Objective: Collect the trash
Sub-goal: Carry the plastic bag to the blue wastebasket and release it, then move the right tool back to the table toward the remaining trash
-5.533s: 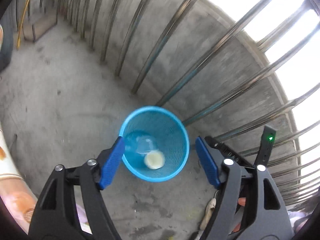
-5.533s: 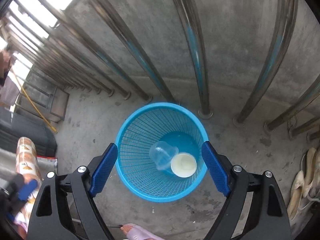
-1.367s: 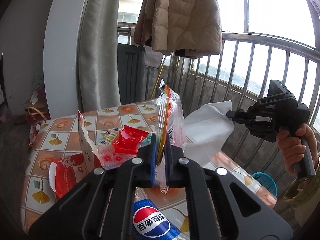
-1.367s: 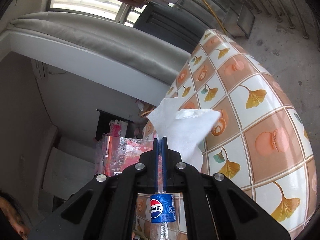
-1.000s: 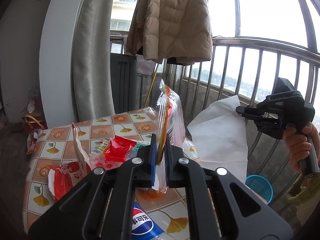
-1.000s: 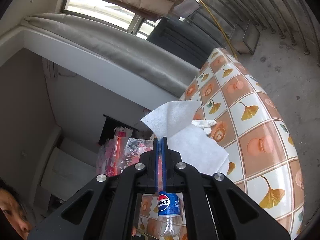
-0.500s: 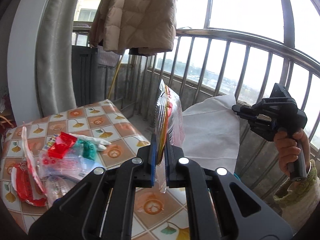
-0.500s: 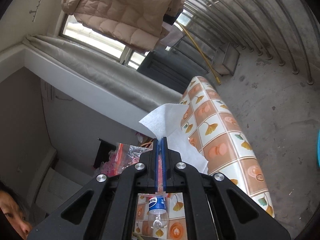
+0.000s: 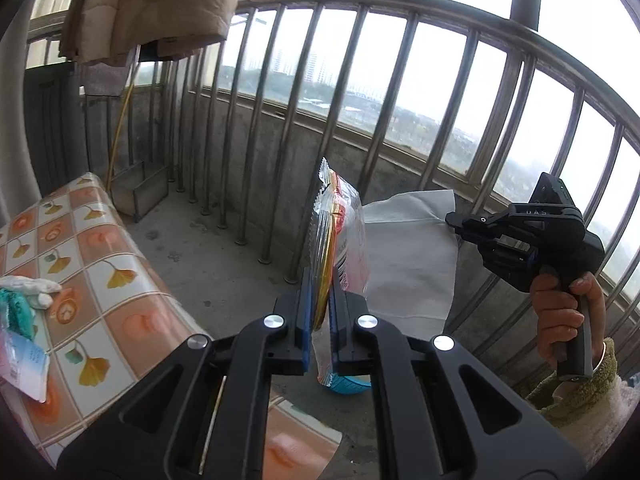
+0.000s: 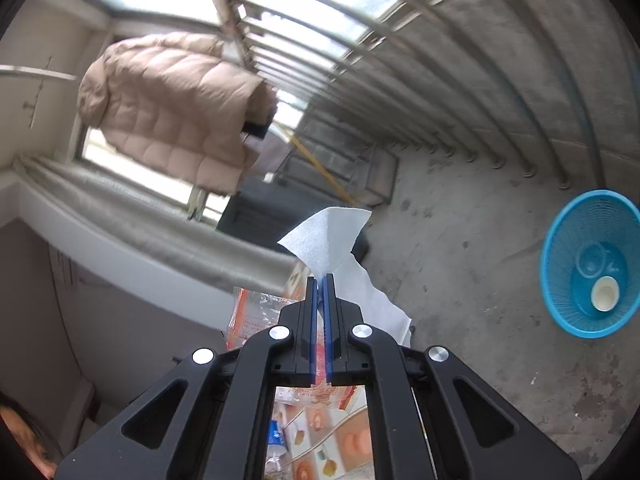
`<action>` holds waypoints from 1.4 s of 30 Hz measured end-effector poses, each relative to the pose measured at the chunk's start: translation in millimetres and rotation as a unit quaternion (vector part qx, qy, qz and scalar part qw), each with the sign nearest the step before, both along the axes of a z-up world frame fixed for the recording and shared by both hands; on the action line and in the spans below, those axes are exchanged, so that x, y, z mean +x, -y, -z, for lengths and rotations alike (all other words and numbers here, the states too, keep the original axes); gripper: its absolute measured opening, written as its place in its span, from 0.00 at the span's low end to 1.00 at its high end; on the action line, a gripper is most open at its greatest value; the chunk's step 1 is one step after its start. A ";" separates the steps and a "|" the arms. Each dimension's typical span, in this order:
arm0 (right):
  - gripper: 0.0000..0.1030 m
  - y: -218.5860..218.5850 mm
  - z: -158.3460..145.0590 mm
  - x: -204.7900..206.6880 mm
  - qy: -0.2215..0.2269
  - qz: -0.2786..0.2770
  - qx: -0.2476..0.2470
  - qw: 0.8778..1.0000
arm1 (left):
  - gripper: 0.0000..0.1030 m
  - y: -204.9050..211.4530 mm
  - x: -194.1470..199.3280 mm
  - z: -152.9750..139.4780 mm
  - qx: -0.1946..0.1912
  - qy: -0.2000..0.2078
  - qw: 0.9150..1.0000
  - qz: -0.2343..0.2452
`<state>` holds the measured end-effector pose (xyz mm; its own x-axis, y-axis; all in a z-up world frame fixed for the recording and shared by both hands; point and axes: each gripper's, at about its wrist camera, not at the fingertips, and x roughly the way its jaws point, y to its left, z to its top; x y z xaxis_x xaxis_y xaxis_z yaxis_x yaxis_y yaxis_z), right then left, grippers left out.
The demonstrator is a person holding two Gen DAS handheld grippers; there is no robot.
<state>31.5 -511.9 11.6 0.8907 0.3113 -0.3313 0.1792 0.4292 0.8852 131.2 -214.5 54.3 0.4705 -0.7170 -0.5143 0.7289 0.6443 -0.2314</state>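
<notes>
My left gripper [image 9: 320, 280] is shut on a clear snack wrapper [image 9: 340, 236] with red and yellow print, held upright in the air past the table edge. My right gripper [image 10: 319, 280] is shut on a white paper tissue [image 10: 328, 236] that hangs loose; it also shows in the left wrist view [image 9: 412, 256], held by the right gripper [image 9: 456, 220] at the right. The blue mesh trash basket [image 10: 560, 280] stands on the concrete floor at the right, with a clear cup [image 10: 592, 260] and a white lid [image 10: 605, 290] inside. A sliver of the basket [image 9: 348, 386] shows below the wrapper.
A tiled-pattern table [image 9: 100, 264] at the left carries more trash [image 9: 20, 312]. Steel balcony railings [image 9: 380, 112] close off the far side. A beige jacket [image 10: 172, 112] hangs overhead. A plastic bottle [image 10: 276, 440] lies on the table below my right gripper.
Both grippers have swung away from the table toward the railing, carrying the wrapper and the tissue. The blue basket has come into the right wrist view.
</notes>
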 end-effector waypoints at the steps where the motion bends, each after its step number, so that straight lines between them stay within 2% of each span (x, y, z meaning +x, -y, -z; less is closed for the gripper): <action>1: 0.03 8.6 6.0 -4.0 -0.005 0.011 0.002 1.000 | 0.05 13.0 1.2 3.7 0.006 -0.005 1.000 0.008; 7: 0.03 61.7 46.1 -21.8 -0.039 0.059 0.020 0.997 | 0.05 92.3 14.9 42.1 0.048 -0.045 0.997 0.045; 14: 0.03 114.9 114.9 -30.2 -0.093 0.110 0.049 0.988 | 0.05 171.9 36.2 106.9 0.100 -0.109 0.986 0.073; 17: 0.03 126.1 143.1 -28.6 -0.119 0.124 0.051 0.984 | 0.06 199.6 41.7 130.9 0.120 -0.117 0.982 0.083; 19: 0.04 134.2 167.8 -25.1 -0.146 0.124 0.052 0.980 | 0.08 213.3 44.7 144.5 0.129 -0.126 0.979 0.091; 20: 0.05 138.6 181.2 -23.2 -0.162 0.125 0.050 0.978 | 0.16 220.8 46.1 152.8 0.136 -0.131 0.978 0.094; 21: 0.10 142.3 195.7 -21.8 -0.187 0.129 0.049 0.973 | 0.25 229.3 47.4 159.5 0.141 -0.138 0.976 0.095; 22: 0.16 145.4 208.4 -20.8 -0.209 0.134 0.048 0.968 | 0.29 234.6 48.5 165.5 0.149 -0.142 0.974 0.092; 23: 0.31 148.7 222.3 -20.9 -0.231 0.138 0.044 0.962 | 0.34 238.7 50.0 171.9 0.159 -0.143 0.973 0.089; 24: 0.44 150.4 231.0 -20.9 -0.254 0.146 0.039 0.955 | 0.35 241.6 50.5 173.7 0.167 -0.144 0.972 0.085; 26: 0.46 151.8 242.3 -26.2 -0.285 0.165 0.029 0.944 | 0.37 241.3 49.6 173.1 0.169 -0.149 0.971 0.078; 27: 0.46 151.3 245.3 -29.1 -0.286 0.169 0.029 0.943 | 0.43 237.9 49.3 169.7 0.164 -0.150 0.972 0.077; 31: 0.50 147.1 240.7 -35.5 -0.287 0.179 0.018 0.941 | 0.52 224.0 43.3 153.3 0.154 -0.124 0.978 0.066; 34: 0.50 141.5 223.0 -35.6 -0.277 0.179 -0.006 0.944 | 0.57 210.8 40.5 135.6 0.140 -0.117 0.982 0.052; 38: 0.60 125.0 178.3 -30.3 -0.252 0.182 -0.064 0.948 | 0.65 183.2 36.6 109.1 0.118 -0.126 0.984 0.034; 42: 0.69 93.4 124.2 -19.6 -0.222 0.168 -0.144 0.950 | 0.71 143.2 26.2 82.7 0.099 -0.128 0.987 0.016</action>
<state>11.9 -605.3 -112.6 0.6764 -0.1260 -0.7256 0.6771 0.4941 0.5454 157.4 -357.7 -28.3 0.2861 -0.6036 -0.7442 0.6838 0.6726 -0.2827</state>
